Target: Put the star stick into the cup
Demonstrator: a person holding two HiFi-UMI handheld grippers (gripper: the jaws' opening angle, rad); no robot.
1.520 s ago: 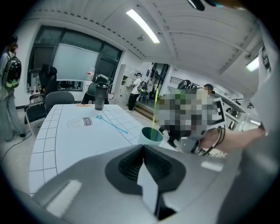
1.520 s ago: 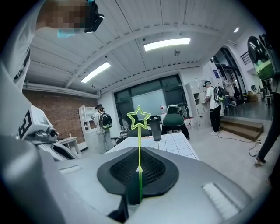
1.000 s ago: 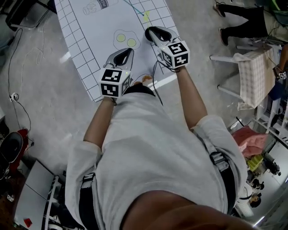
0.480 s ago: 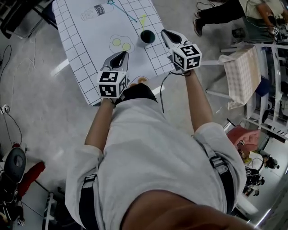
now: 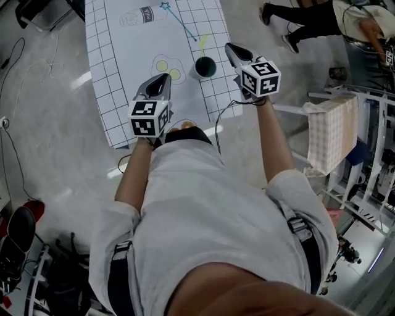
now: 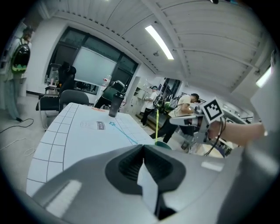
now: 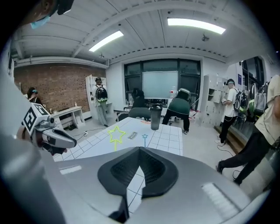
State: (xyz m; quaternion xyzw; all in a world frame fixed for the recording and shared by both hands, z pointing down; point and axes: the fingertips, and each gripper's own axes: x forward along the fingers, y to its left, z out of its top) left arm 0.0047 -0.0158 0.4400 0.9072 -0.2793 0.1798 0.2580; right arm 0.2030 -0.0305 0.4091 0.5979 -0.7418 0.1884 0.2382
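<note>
A dark green cup [image 5: 205,66] stands on the white gridded mat [image 5: 117,74], and a yellow star stick [image 5: 202,42] stands upright in it. In the left gripper view the yellow stick [image 6: 156,124] rises from the cup [image 6: 163,143]. A blue star stick [image 5: 180,21] lies flat on the mat beyond the cup. My left gripper [image 5: 164,78] hovers left of the cup, shut and empty. My right gripper [image 5: 229,47] hovers just right of the cup, shut and empty. In the right gripper view the yellow star [image 7: 116,133] shows and the cup is hidden.
A bottle drawing [image 5: 136,13] and a fried-egg drawing [image 5: 166,65] are printed on the mat. A dark tumbler [image 7: 155,117] stands at the table's far end. A white frame with checked cloth [image 5: 333,120] stands at the right. People stand around the room.
My right gripper has moved right, off the cup, which now shows with the yellow stick in it. My left gripper has kept its place beside the egg drawing.
</note>
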